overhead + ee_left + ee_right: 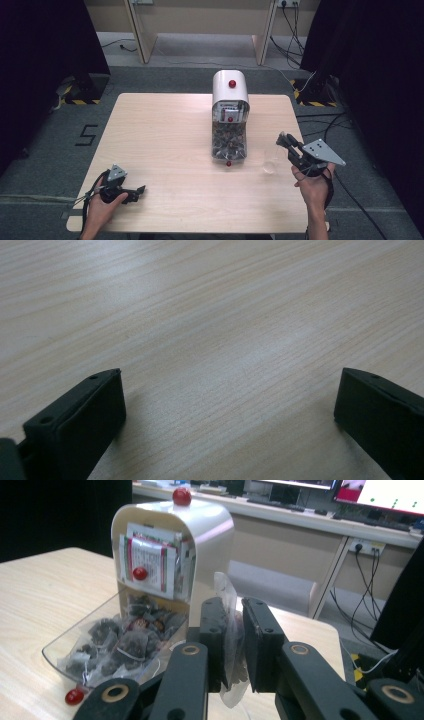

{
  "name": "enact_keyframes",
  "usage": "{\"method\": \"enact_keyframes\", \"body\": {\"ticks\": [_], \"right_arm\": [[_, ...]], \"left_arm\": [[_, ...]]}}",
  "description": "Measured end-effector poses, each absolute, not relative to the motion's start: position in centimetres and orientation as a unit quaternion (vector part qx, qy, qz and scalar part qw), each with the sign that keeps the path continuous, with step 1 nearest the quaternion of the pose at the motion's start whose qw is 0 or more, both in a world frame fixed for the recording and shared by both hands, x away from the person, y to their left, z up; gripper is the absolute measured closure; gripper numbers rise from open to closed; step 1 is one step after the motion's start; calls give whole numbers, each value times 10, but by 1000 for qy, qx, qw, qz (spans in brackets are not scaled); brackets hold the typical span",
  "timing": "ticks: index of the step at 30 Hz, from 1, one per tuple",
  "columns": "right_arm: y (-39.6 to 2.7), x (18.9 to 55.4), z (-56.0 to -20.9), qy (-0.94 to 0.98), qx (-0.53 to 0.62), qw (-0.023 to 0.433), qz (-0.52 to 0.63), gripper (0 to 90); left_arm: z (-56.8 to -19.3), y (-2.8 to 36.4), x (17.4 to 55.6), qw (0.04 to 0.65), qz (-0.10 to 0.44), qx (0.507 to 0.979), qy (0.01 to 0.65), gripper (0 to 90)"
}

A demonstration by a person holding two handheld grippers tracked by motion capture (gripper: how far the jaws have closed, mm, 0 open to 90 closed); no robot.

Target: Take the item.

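Resting low near the table's (165, 130) front left corner, the left gripper (141, 189) lies almost flat on the pale wood in the person's left hand (102, 207), pointing toward the middle of the table; in the left gripper view its two black jaws stand wide apart over bare wood grain with nothing between them. Farther right, near the table's middle and toward its far edge, stands a white dispenser (230, 100) with a rounded top and a red knob; its upper compartment holds paper sachets, and its clear drawer (85, 645) is pulled out toward the person, full of dark tea bags, with a small red knob (228, 163) on its front. Right of the drawer a clear glass cup (270, 161) stands on the wood, just beside the right gripper's tips. At the right edge, the right hand (314, 185) holds the right gripper (235, 645) tilted toward the cup and dispenser; in the right gripper view its jaws are narrowed and pinched on a clear tea bag (227, 625), which sticks up above the pads and hangs crumpled below them.
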State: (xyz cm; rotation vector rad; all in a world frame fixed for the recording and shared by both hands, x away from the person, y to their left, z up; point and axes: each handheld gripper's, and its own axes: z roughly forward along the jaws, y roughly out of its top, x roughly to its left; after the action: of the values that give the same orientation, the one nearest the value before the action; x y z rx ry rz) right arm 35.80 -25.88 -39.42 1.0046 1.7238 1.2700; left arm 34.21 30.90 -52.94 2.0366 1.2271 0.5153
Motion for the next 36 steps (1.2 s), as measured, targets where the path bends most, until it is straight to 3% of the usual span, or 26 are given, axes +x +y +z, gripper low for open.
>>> {"method": "enact_keyframes", "body": {"ticks": [36], "right_arm": [[-261, 369, -432, 727, 412, 324, 443, 800]], "left_arm": [[-529, 309, 342, 347, 200, 786, 472, 0]]}}
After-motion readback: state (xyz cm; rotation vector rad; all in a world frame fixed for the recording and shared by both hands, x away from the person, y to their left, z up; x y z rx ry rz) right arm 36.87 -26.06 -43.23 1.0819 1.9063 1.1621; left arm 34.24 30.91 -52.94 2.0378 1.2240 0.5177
